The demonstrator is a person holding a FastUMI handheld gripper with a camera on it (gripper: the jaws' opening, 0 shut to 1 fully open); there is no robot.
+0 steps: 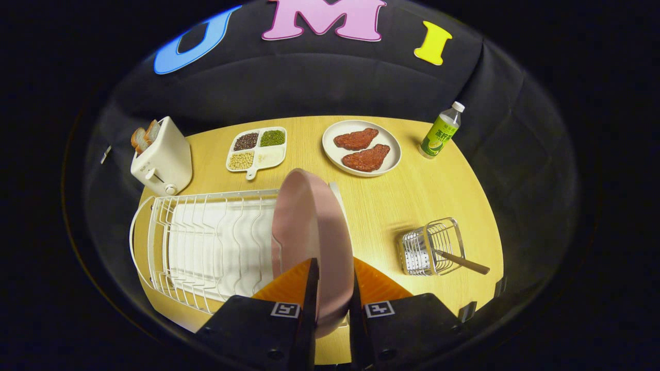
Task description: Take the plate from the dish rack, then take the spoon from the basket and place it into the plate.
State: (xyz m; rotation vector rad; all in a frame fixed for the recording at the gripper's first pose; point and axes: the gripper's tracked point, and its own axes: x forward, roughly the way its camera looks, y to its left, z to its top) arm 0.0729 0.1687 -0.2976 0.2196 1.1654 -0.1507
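Gripper [332, 281] clamped on the pink plate [309, 226], one finger pressing each face near the lower rim. Plate standing on edge, upright, at the right end of the white rack [206, 242]; can't tell if it's resting in the slots or lifted a bit. Off to the right on the table [412, 196], well apart from the rack, a wire basket [430, 247] with the spoon [461, 262] in it, brown handle poking out toward the right. Further back: toaster [162, 157] with bread, a divided tray [257, 148] of beans and grains, a white dish [362, 148] with two reddish patties, and a green-label bottle [441, 131] near the far right edge.
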